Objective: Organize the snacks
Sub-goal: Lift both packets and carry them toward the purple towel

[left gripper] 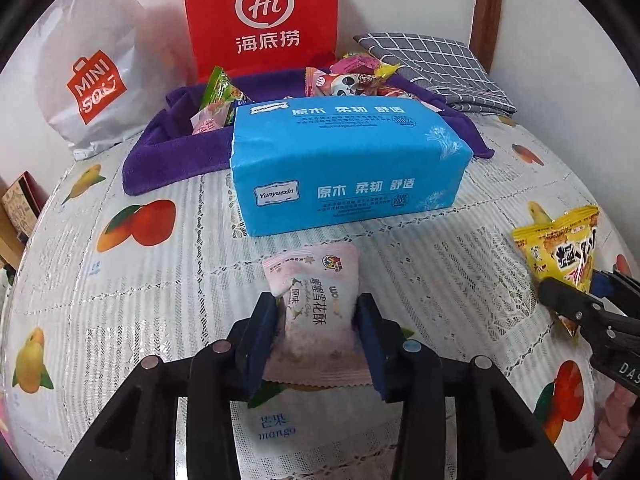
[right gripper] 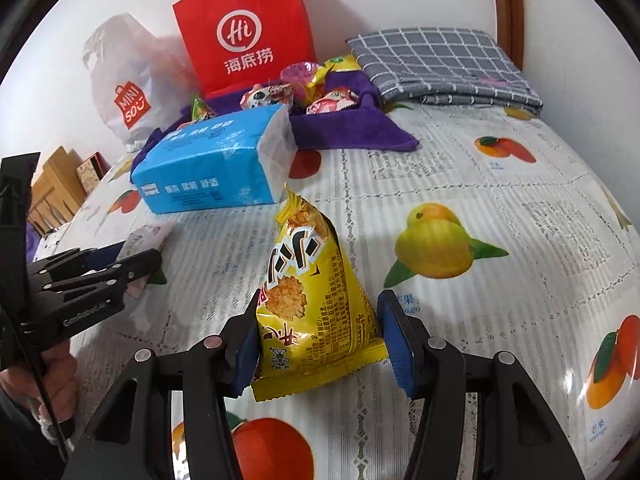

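A pink snack packet [left gripper: 316,292] is pinched at its waist between the blue pads of my left gripper [left gripper: 318,320], just over the fruit-print tablecloth [left gripper: 120,300]. My right gripper [right gripper: 320,312] is shut on a yellow snack packet [right gripper: 308,280], which stands upright and leans back. In the left wrist view the right gripper [left gripper: 576,286] and the yellow packet [left gripper: 564,248] sit at the right edge. The right wrist view shows the left gripper [right gripper: 138,254] with the pink packet [right gripper: 148,238] at the left. At the back, a purple cloth [left gripper: 168,152] holds several wrapped snacks [left gripper: 344,80].
A blue tissue pack [left gripper: 348,160] lies between the grippers and the purple cloth [right gripper: 340,136]. Behind stand a red paper bag [left gripper: 264,12] and a white plastic bag [left gripper: 96,80]. A folded grey checked cloth [left gripper: 440,68] lies at the back right. A hand [right gripper: 56,384] holds the left gripper.
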The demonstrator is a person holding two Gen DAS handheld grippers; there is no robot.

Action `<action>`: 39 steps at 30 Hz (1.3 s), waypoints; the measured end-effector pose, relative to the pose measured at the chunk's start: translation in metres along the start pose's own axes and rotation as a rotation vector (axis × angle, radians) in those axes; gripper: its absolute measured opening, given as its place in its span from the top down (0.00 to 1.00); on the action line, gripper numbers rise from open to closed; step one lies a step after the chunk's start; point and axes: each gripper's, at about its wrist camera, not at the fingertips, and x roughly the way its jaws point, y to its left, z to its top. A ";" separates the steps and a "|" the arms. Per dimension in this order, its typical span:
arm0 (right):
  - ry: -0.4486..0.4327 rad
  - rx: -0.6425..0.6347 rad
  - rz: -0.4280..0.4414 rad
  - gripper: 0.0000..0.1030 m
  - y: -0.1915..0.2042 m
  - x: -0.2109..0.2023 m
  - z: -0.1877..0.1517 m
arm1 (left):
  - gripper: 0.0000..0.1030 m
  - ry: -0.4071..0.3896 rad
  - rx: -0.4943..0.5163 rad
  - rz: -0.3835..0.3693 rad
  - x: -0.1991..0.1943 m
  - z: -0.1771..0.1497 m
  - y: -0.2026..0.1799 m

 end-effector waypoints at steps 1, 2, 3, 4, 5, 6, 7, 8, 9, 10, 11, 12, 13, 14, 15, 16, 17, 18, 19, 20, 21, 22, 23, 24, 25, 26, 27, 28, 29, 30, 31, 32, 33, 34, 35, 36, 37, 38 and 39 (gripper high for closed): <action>-0.004 -0.005 -0.006 0.47 0.000 0.001 0.000 | 0.62 -0.001 -0.004 -0.005 0.000 0.000 0.000; -0.006 -0.008 -0.011 0.47 0.001 0.002 0.001 | 0.61 -0.002 -0.010 -0.012 0.000 0.000 0.001; -0.005 -0.012 -0.016 0.47 0.001 0.002 0.002 | 0.61 -0.003 -0.018 -0.021 0.000 0.000 0.003; -0.005 -0.021 -0.022 0.47 0.001 0.004 0.005 | 0.61 -0.004 -0.021 -0.025 0.000 0.000 0.004; -0.005 -0.026 -0.026 0.47 0.001 0.005 0.007 | 0.61 -0.004 -0.022 -0.026 0.000 0.000 0.004; -0.006 -0.033 -0.034 0.47 0.000 0.007 0.009 | 0.61 -0.003 -0.020 -0.024 0.000 0.000 0.003; -0.008 -0.036 -0.042 0.47 -0.001 0.009 0.012 | 0.61 -0.003 -0.018 -0.021 0.000 -0.001 0.003; -0.009 -0.042 -0.049 0.47 -0.001 0.011 0.014 | 0.61 -0.003 -0.017 -0.020 0.000 -0.001 0.003; -0.007 -0.045 -0.051 0.47 -0.001 0.013 0.015 | 0.61 -0.003 -0.019 -0.022 0.000 -0.001 0.003; -0.005 -0.044 -0.050 0.47 -0.002 0.014 0.016 | 0.61 -0.004 -0.021 -0.024 0.000 -0.001 0.003; -0.007 -0.040 -0.050 0.47 -0.002 0.016 0.017 | 0.61 -0.005 -0.024 -0.029 0.000 0.000 0.003; -0.013 -0.039 -0.054 0.47 -0.002 0.016 0.016 | 0.61 -0.006 -0.030 -0.035 0.000 0.000 0.003; -0.011 -0.039 -0.053 0.47 -0.003 0.017 0.016 | 0.61 -0.007 -0.035 -0.042 0.000 0.000 0.004; -0.009 -0.038 -0.051 0.47 -0.003 0.017 0.016 | 0.60 -0.007 -0.038 -0.046 0.000 0.000 0.005; -0.007 -0.036 -0.048 0.47 -0.004 0.017 0.017 | 0.60 -0.008 -0.041 -0.050 0.000 0.000 0.005; -0.002 -0.033 -0.040 0.47 -0.005 0.018 0.017 | 0.60 -0.009 -0.044 -0.052 0.000 -0.001 0.006; 0.003 -0.032 -0.036 0.47 -0.005 0.019 0.018 | 0.61 -0.009 -0.046 -0.053 0.000 -0.001 0.006; 0.008 -0.031 -0.031 0.46 -0.006 0.020 0.019 | 0.61 -0.009 -0.045 -0.052 0.000 0.000 0.006; 0.009 -0.032 -0.030 0.46 -0.005 0.020 0.019 | 0.62 -0.009 -0.044 -0.050 0.000 0.000 0.006; 0.011 -0.033 -0.029 0.46 -0.006 0.020 0.019 | 0.62 -0.008 -0.042 -0.047 0.001 -0.001 0.006; 0.013 -0.035 -0.029 0.46 -0.005 0.020 0.019 | 0.61 -0.007 -0.039 -0.043 0.001 -0.001 0.005; 0.016 -0.039 -0.034 0.46 -0.004 0.021 0.019 | 0.60 -0.007 -0.038 -0.041 0.001 -0.001 0.005; 0.018 -0.046 -0.039 0.45 -0.003 0.021 0.019 | 0.60 -0.006 -0.035 -0.038 0.001 -0.001 0.005; 0.020 -0.056 -0.048 0.45 -0.001 0.021 0.019 | 0.61 -0.005 -0.032 -0.036 0.001 -0.001 0.005; 0.022 -0.064 -0.055 0.45 0.000 0.022 0.019 | 0.60 -0.004 -0.027 -0.034 0.001 0.000 0.004; 0.023 -0.068 -0.059 0.45 0.001 0.022 0.019 | 0.60 -0.004 -0.024 -0.032 0.001 0.000 0.003; 0.023 -0.069 -0.060 0.45 0.001 0.022 0.019 | 0.59 -0.003 -0.020 -0.031 0.001 0.000 0.003; 0.022 -0.068 -0.057 0.45 0.000 0.022 0.019 | 0.59 -0.003 -0.020 -0.031 0.001 0.000 0.002; 0.021 -0.066 -0.054 0.45 -0.001 0.022 0.019 | 0.59 -0.003 -0.021 -0.032 0.001 0.000 0.002; 0.020 -0.064 -0.051 0.45 -0.001 0.022 0.019 | 0.59 -0.003 -0.022 -0.035 0.001 0.000 0.003; 0.018 -0.060 -0.050 0.46 -0.002 0.022 0.019 | 0.59 -0.004 -0.023 -0.036 0.001 0.000 0.002; 0.017 -0.059 -0.050 0.46 -0.002 0.022 0.019 | 0.59 -0.004 -0.023 -0.036 0.001 0.000 0.002; 0.015 -0.058 -0.050 0.46 -0.002 0.022 0.019 | 0.59 -0.004 -0.022 -0.033 0.001 0.000 0.001; 0.013 -0.059 -0.051 0.46 -0.002 0.021 0.019 | 0.60 -0.004 -0.020 -0.028 0.001 0.000 0.001; 0.012 -0.059 -0.052 0.47 -0.002 0.021 0.019 | 0.62 -0.004 -0.021 -0.019 0.001 0.000 0.001; 0.011 -0.059 -0.052 0.47 -0.002 0.021 0.019 | 0.63 -0.005 -0.023 -0.016 0.001 0.000 0.001; 0.009 -0.059 -0.051 0.47 -0.002 0.021 0.019 | 0.65 -0.006 -0.027 -0.015 0.000 0.000 0.002; 0.006 -0.058 -0.043 0.48 -0.002 0.020 0.018 | 0.66 -0.008 -0.036 -0.017 -0.001 0.000 0.003; 0.000 -0.056 -0.030 0.48 -0.002 0.018 0.018 | 0.66 -0.004 -0.047 -0.027 -0.002 -0.001 0.005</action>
